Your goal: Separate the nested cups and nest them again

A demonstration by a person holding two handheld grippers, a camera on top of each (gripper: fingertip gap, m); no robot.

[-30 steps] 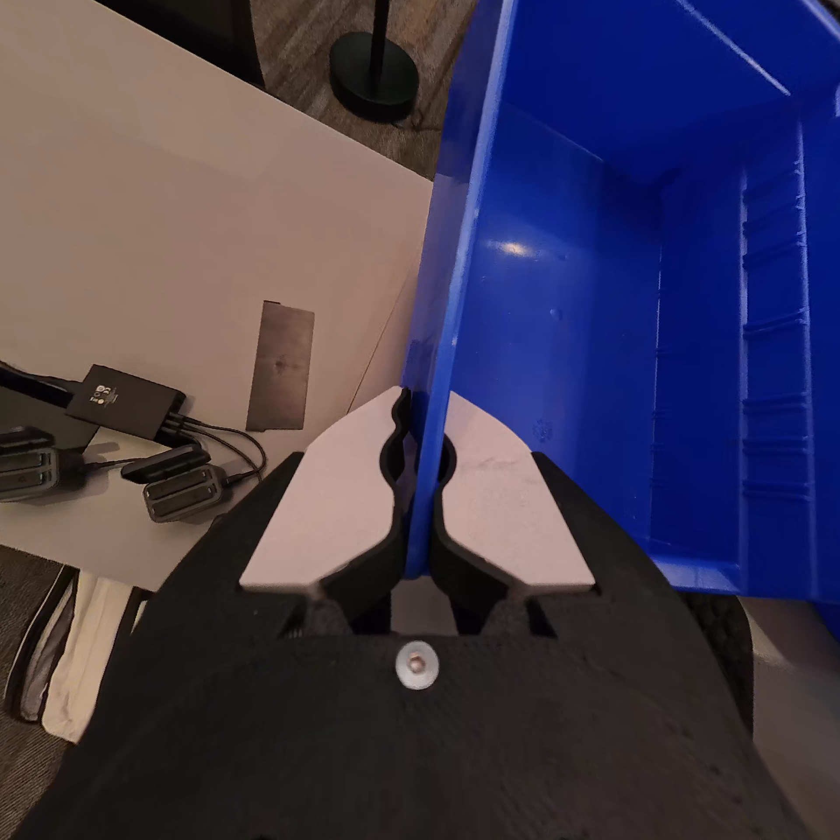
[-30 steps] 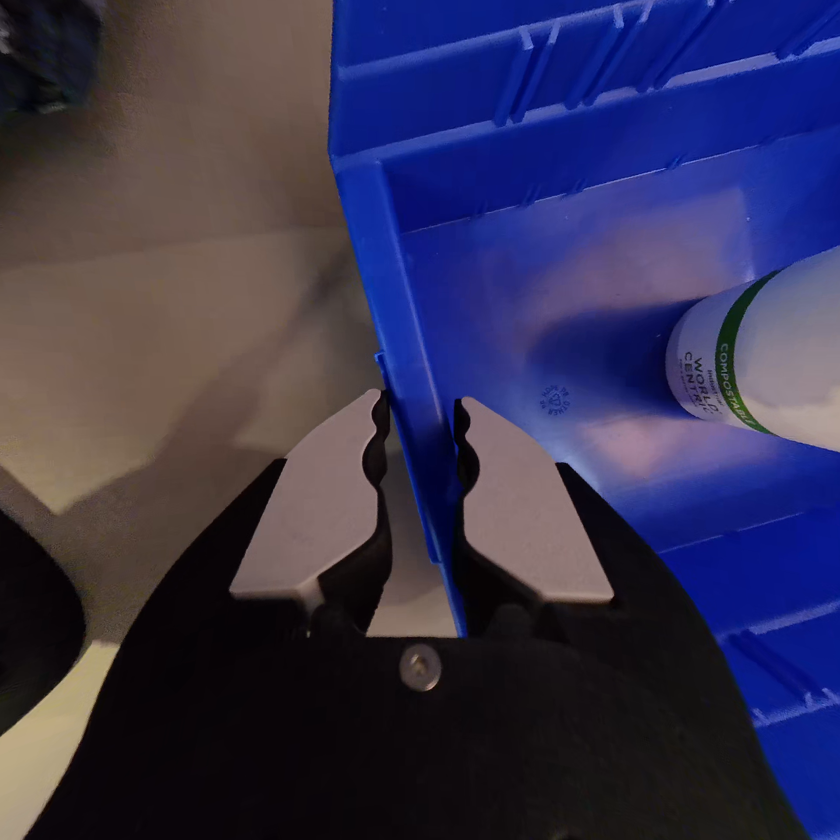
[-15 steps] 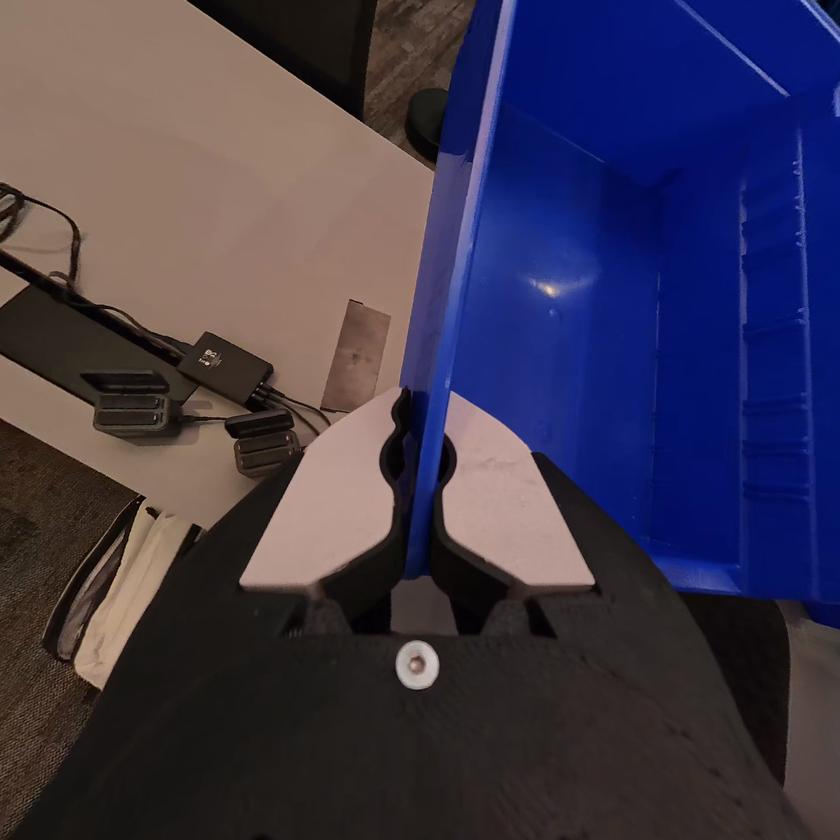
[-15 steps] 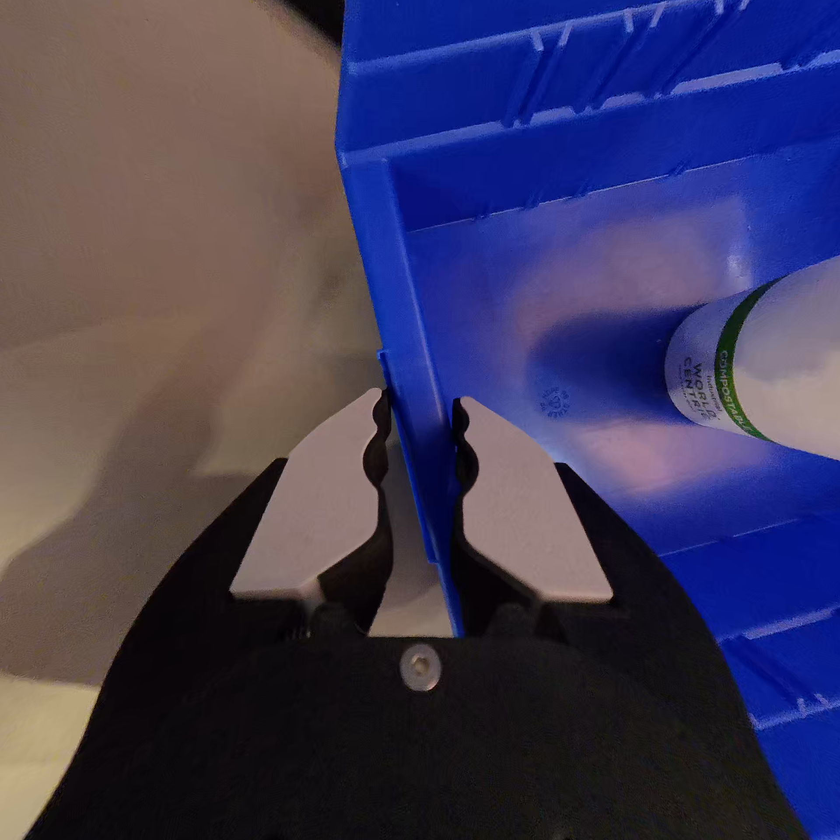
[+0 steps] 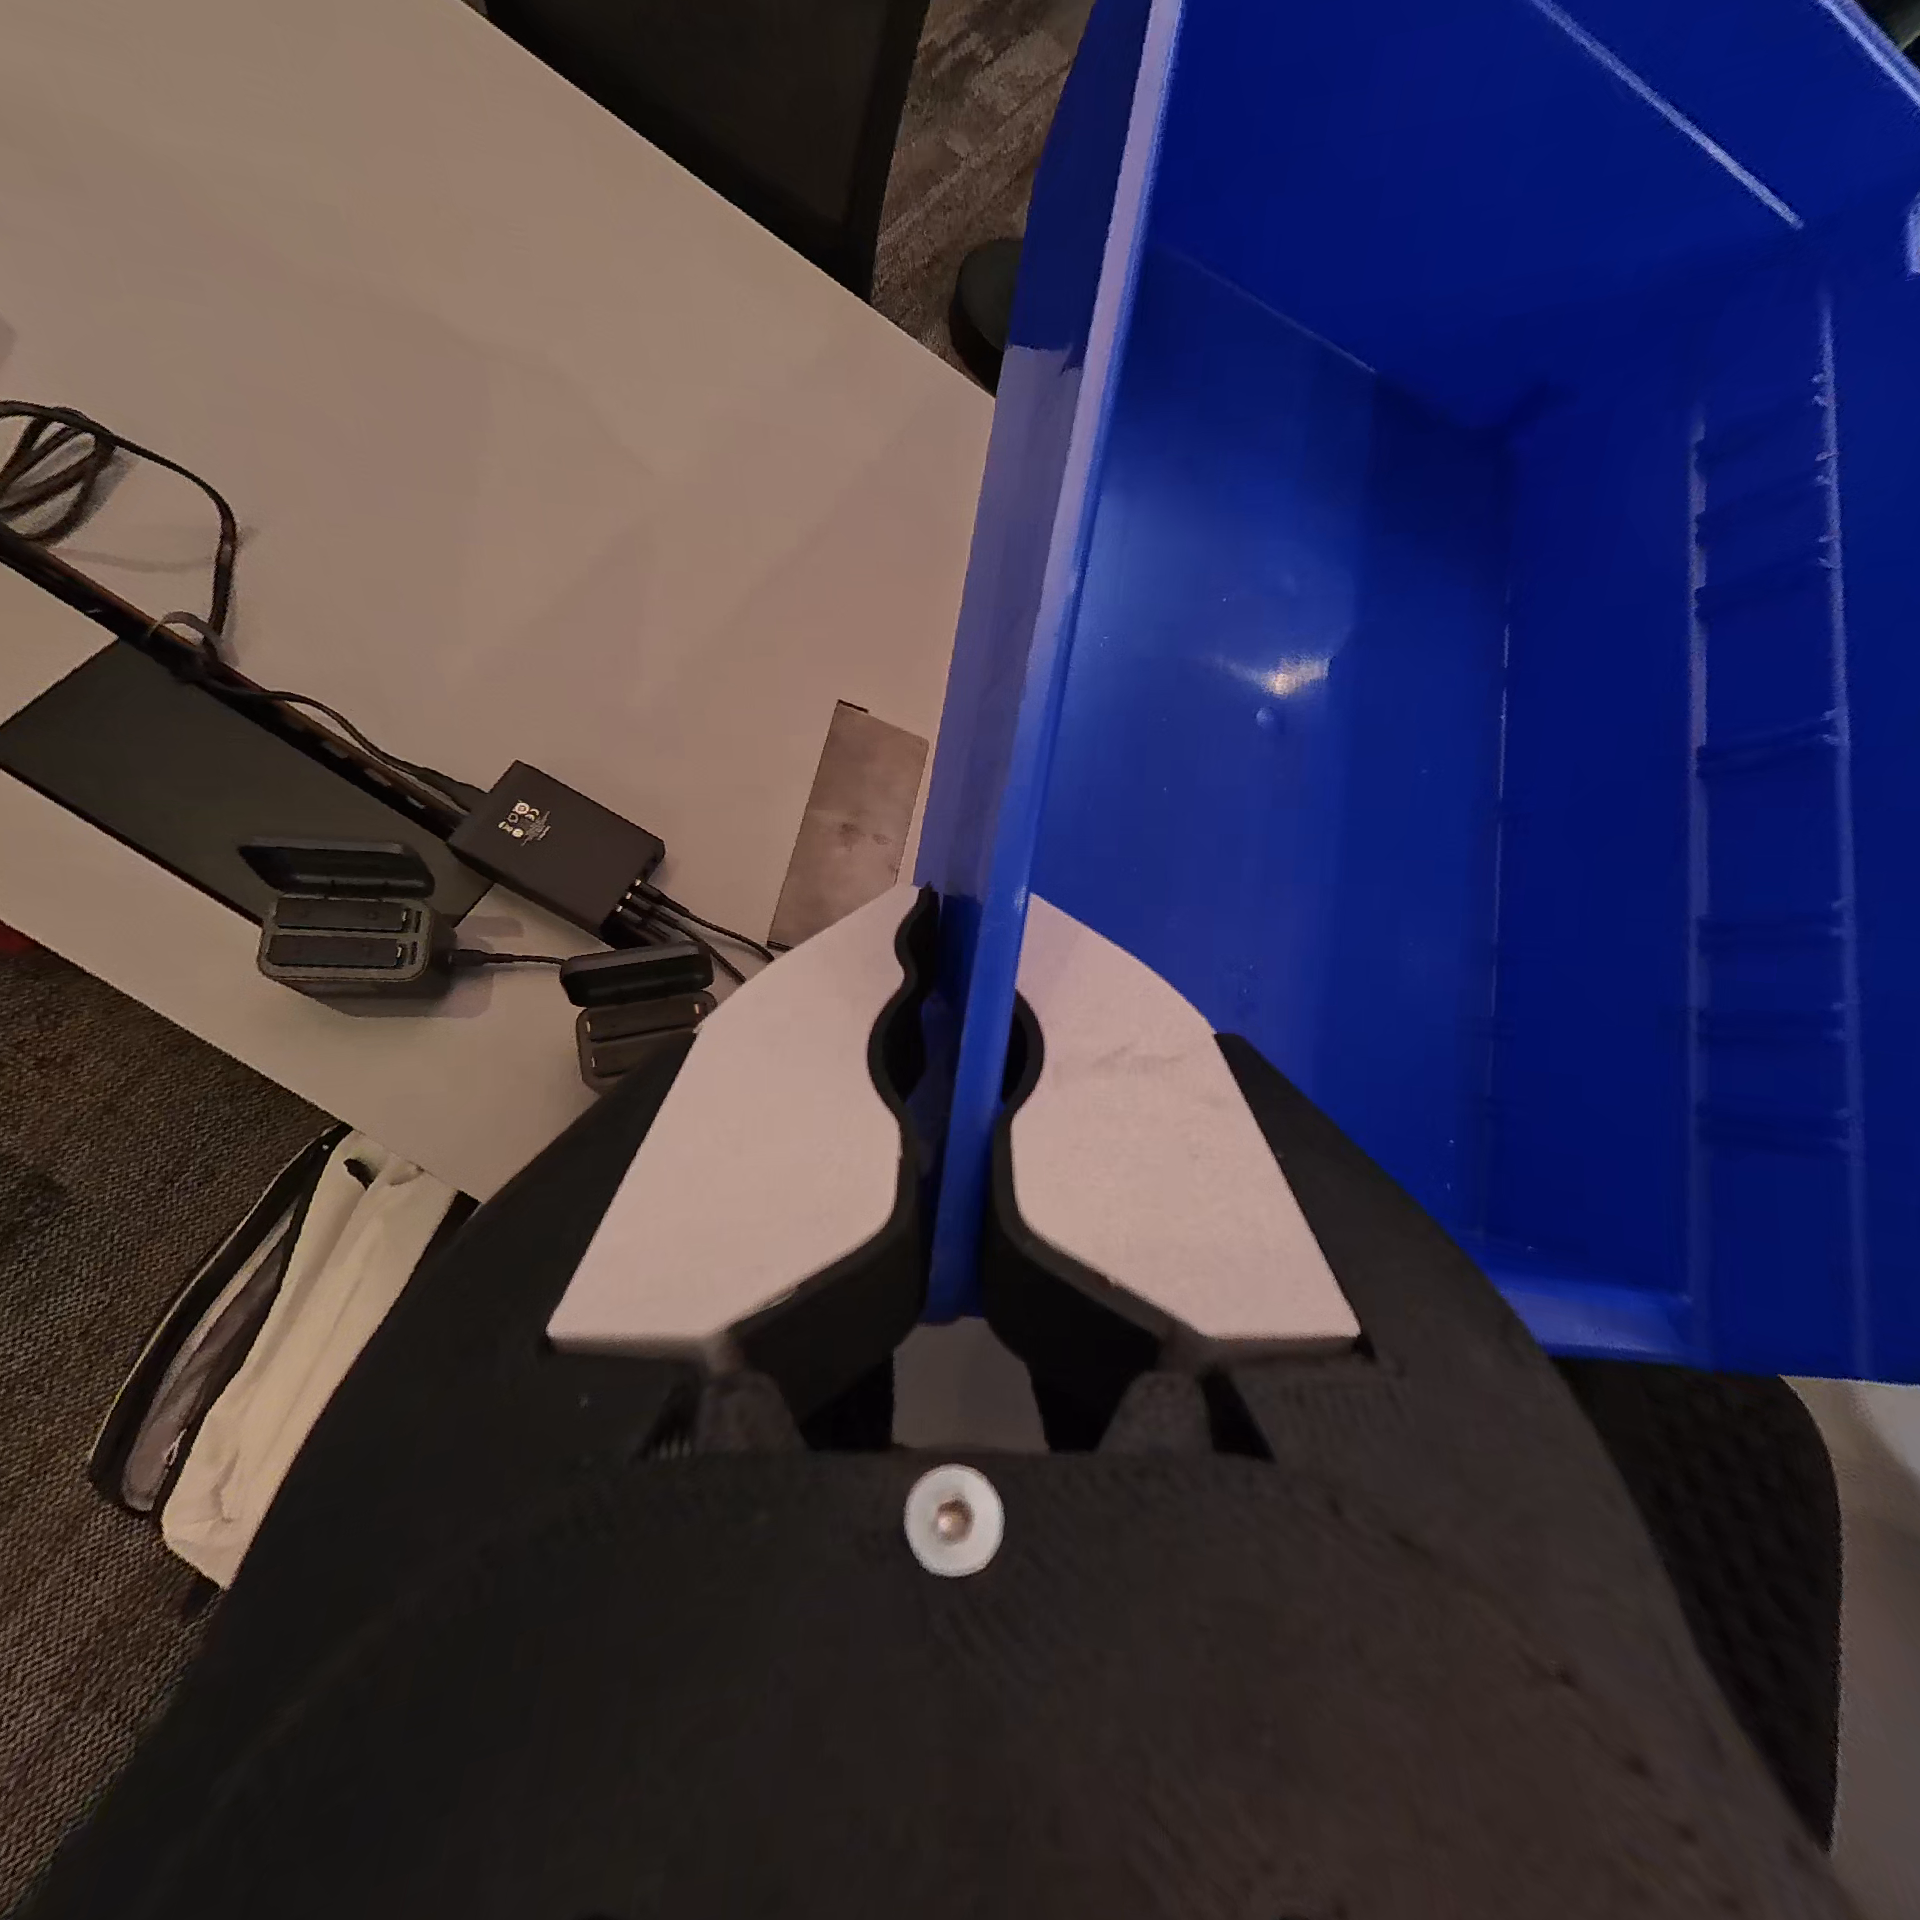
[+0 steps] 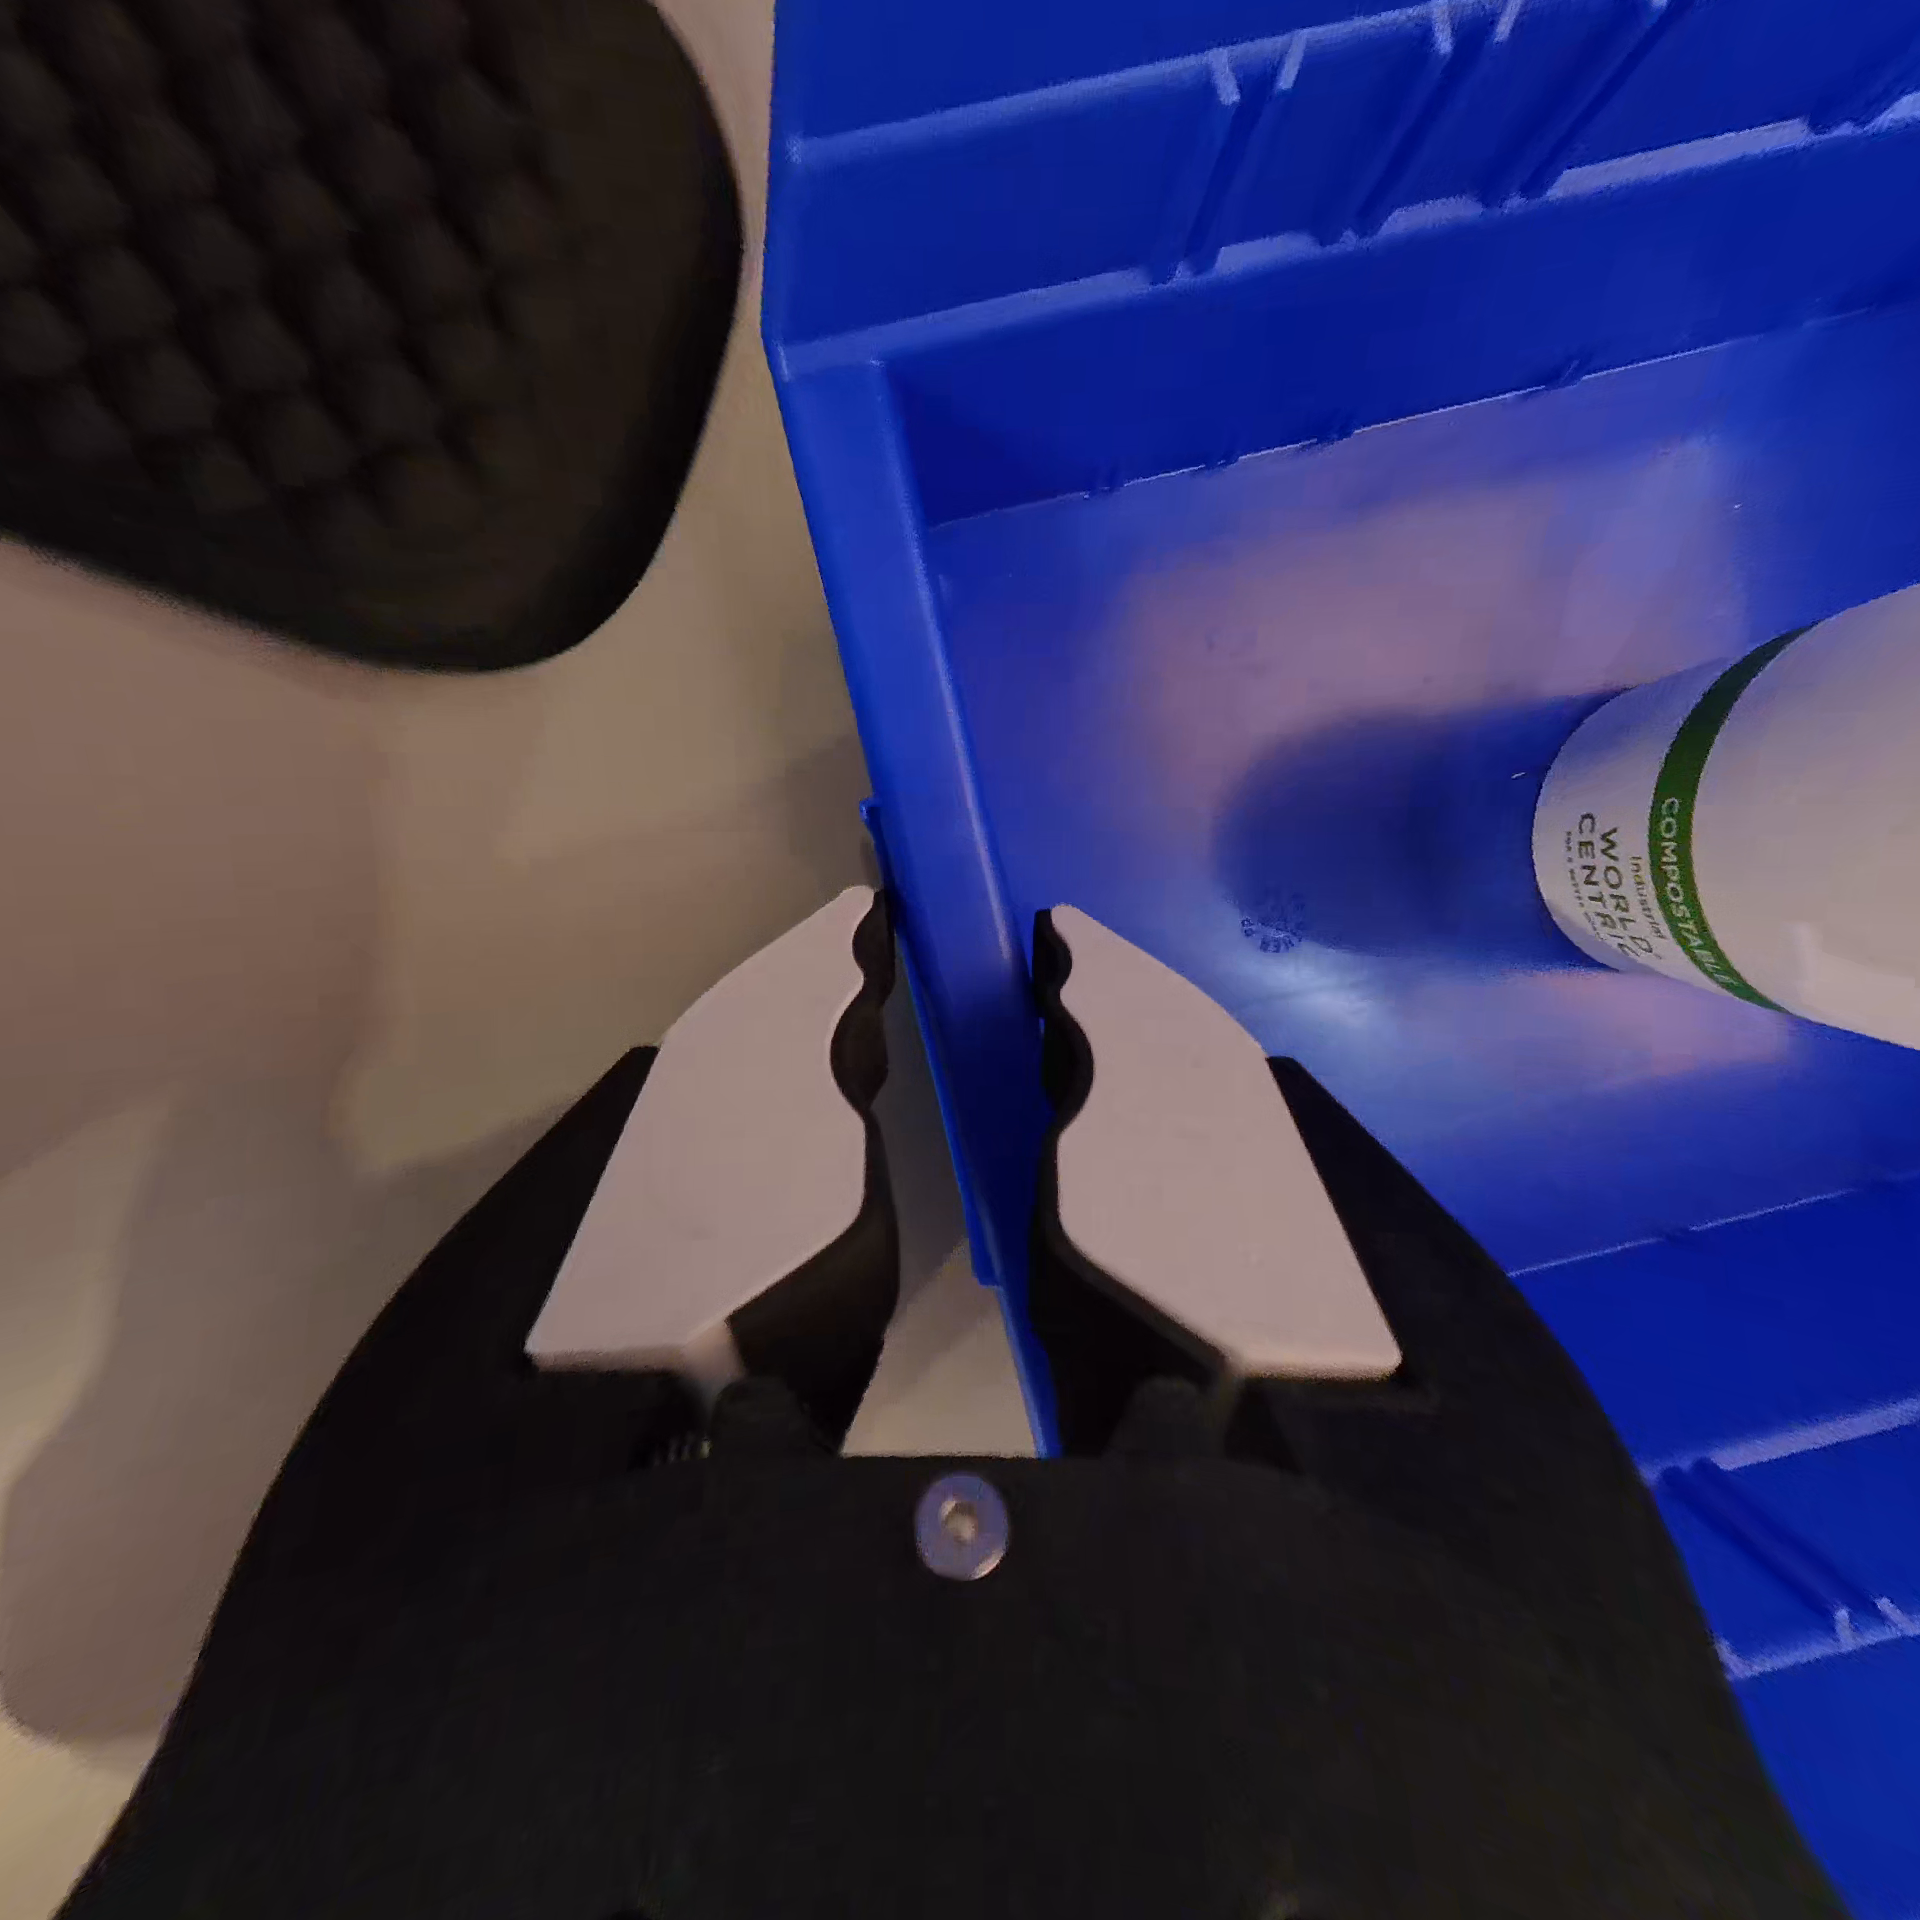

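My left gripper (image 5: 966, 935) is shut on the side wall of a blue plastic bin (image 5: 1351, 727), with one pad outside and one inside. The part of the bin seen in the left wrist view holds nothing. My right gripper (image 6: 961, 925) is shut on another wall of the same bin (image 6: 1247, 416), one pad on each face. In the right wrist view a white paper cup (image 6: 1745, 831) with a green band lies on its side inside the bin, its base toward my fingers. The bin is held up off the table between both grippers.
Below on the left is a white table (image 5: 416, 416) with a black charger box (image 5: 556, 831), battery cases (image 5: 343, 930), cables and a grey plate (image 5: 857, 821). A white bag (image 5: 260, 1351) lies on the carpet. A black padded chair seat (image 6: 312, 291) is at the upper left. The gap from one gripper's tips to the other's is roughly 45 cm.
Both grippers keep their hold and carry the bin. The table slides away in the left wrist view and a black chair seat comes into the right wrist view. The cup stays lying in the bin.
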